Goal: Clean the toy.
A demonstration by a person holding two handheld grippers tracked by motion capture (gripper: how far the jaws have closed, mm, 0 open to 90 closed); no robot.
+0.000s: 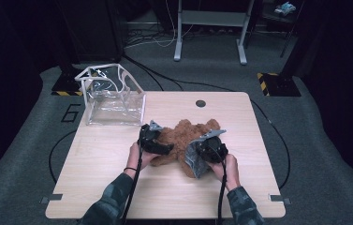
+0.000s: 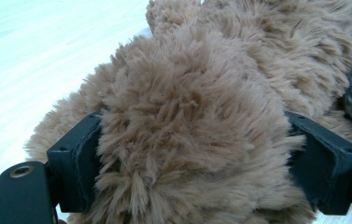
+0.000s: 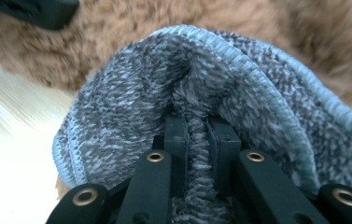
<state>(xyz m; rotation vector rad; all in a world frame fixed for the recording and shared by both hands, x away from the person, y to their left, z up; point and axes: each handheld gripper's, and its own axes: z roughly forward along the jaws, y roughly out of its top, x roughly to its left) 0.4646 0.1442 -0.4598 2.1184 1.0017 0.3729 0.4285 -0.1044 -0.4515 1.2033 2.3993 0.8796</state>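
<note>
Teddy bear gripped, grey cloth pinched

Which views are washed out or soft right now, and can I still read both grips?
High view: room dark, table evenly lit, slightly soft. Left gripper view: tabletop blown out pale, but the plush bear's fur is sharp between the left gripper pads. Right gripper view: background fur blurred, tabletop overexposed; the grey knit cloth pinched by the right gripper stays readable.
</note>
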